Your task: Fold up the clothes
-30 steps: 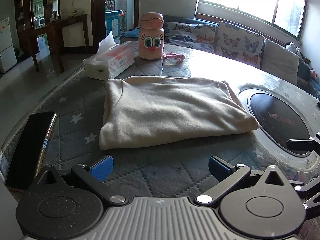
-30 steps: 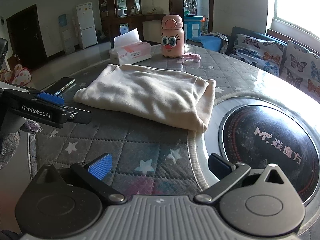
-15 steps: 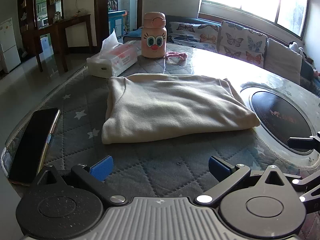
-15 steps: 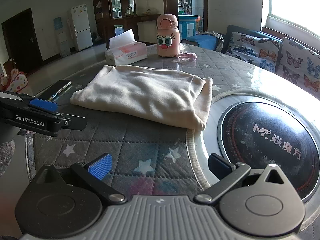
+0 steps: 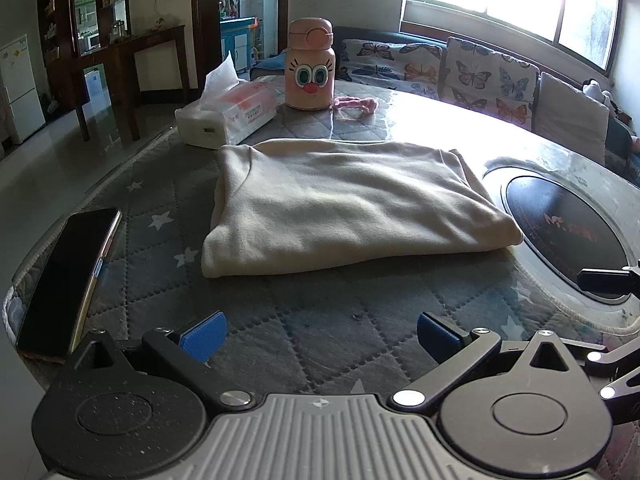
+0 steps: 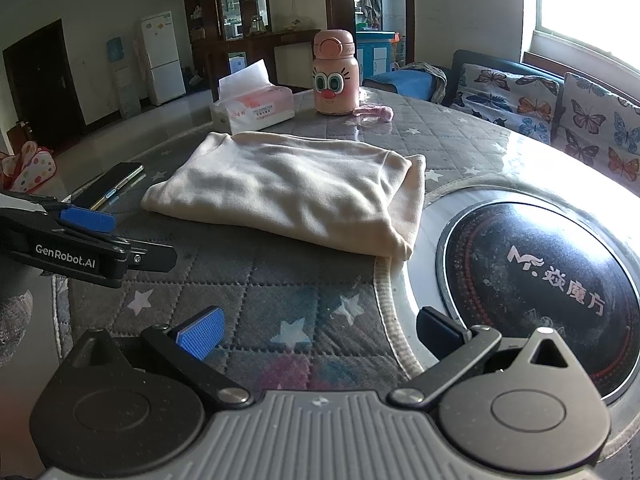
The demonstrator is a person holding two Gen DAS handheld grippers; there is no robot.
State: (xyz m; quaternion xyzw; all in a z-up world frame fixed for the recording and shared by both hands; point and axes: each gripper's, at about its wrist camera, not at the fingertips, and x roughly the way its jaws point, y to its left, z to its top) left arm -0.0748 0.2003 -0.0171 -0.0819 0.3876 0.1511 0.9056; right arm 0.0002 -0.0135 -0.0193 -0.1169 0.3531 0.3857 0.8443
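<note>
Cream garment (image 5: pixel 344 204), folded into a flat rectangle, lying mid-tabletop on the star-quilted cover (image 5: pixel 320 312). Its right edge borders the inset black cooktop (image 6: pixel 540 272). Behind it: tissue box (image 5: pixel 228 114), pink cartoon bottle (image 5: pixel 310 70). Left gripper (image 5: pixel 318 336) and right gripper (image 6: pixel 318 332), both released and empty, hover near the garment.

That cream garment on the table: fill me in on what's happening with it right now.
A person holds a two-finger tool in each hand over a round table with a quilted star cover. The cream garment lies folded into a flat rectangle. The left tool and right tool are both open and empty, short of the garment and not touching it. A phone, tissue pack and pink bottle sit around it.
</note>
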